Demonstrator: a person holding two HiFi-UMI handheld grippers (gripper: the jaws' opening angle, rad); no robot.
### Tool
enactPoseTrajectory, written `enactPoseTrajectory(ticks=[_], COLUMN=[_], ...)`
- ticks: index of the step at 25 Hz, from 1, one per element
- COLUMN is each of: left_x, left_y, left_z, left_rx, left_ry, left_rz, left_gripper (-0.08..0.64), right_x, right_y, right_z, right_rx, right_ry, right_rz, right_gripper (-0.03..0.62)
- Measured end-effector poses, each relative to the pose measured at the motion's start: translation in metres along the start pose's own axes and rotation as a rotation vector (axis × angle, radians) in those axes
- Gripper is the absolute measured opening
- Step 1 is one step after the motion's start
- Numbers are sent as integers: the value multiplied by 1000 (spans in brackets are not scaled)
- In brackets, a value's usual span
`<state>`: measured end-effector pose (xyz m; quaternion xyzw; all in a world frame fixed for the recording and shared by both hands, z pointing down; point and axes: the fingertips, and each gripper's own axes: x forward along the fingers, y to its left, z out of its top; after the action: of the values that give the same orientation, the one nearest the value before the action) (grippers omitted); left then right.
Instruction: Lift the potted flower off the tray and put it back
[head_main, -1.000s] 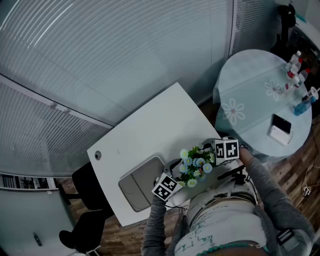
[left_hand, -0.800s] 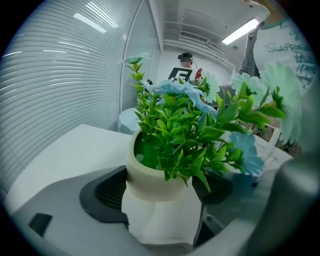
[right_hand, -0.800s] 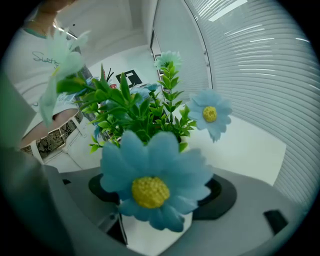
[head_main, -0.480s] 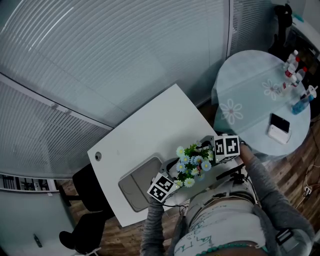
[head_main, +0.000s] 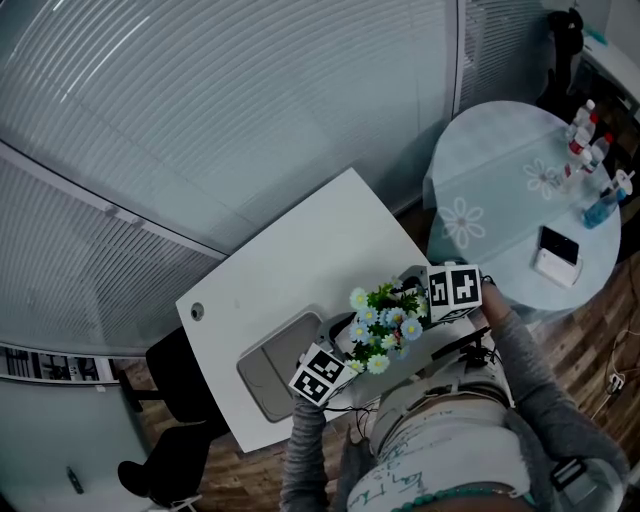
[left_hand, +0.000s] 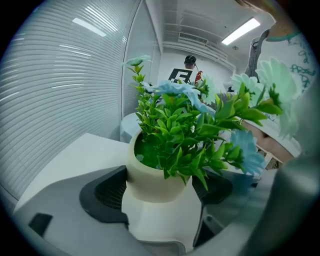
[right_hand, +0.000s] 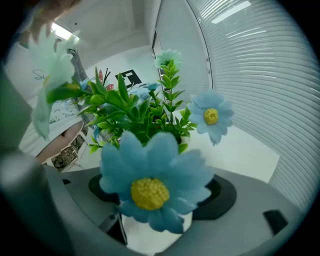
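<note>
Roughly halfway, by my reading: the potted flower (head_main: 385, 325) is off the tray (head_main: 270, 375), which lies bare on the white table (head_main: 300, 230) to the left of the plant. The lift looks done and the return is not yet done. In the head view the plant sits between the two grippers near the table edge closest to the person, apart from the tray. Whether its base is clear of the table surface cannot be told from these views. The left gripper (left_hand: 160, 187) has its jaws closed on the cream pot (left_hand: 150, 177): the left pad presses the pot wall, while the other pad is partly hidden by leaves. The right gripper (right_hand: 157, 200) comes from the opposite side. A large blue blossom (right_hand: 150, 187) covers most of its view, but the dark pads sit close on either side of the pale pot below, so it appears closed on the pot too. Both forearms are drawn in toward the torso, with the marker cubes flanking the foliage and the grippers pointing inward at each other. What remains is to carry the plant left to the tray, set it down and let go.
</note>
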<state>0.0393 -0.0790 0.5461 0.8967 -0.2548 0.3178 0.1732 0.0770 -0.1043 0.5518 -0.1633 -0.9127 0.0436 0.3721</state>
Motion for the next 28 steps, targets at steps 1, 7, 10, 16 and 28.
enactPoseTrajectory(ticks=[1, 7, 10, 16, 28], left_x=[-2, -18, -23, -28, -25], left_y=[0, -2, -3, -6, -10], left_z=[4, 26, 33, 40, 51], left_rx=[-2, 4, 14, 20, 38], left_ry=[-8, -40, -44, -45, -48], left_rz=[0, 10, 19, 32, 62], left_gripper=[410, 410, 410, 410, 410], right_x=[-4, -21, -28, -37, -46], right_y=[0, 2, 4, 6, 9], right_z=[2, 20, 26, 34, 30], right_rx=[1, -8, -16, -32, -55], right_ry=[-2, 0, 6, 11, 34], right_rz=[1, -5, -10, -20, -18], right_gripper=[365, 365, 365, 365, 365])
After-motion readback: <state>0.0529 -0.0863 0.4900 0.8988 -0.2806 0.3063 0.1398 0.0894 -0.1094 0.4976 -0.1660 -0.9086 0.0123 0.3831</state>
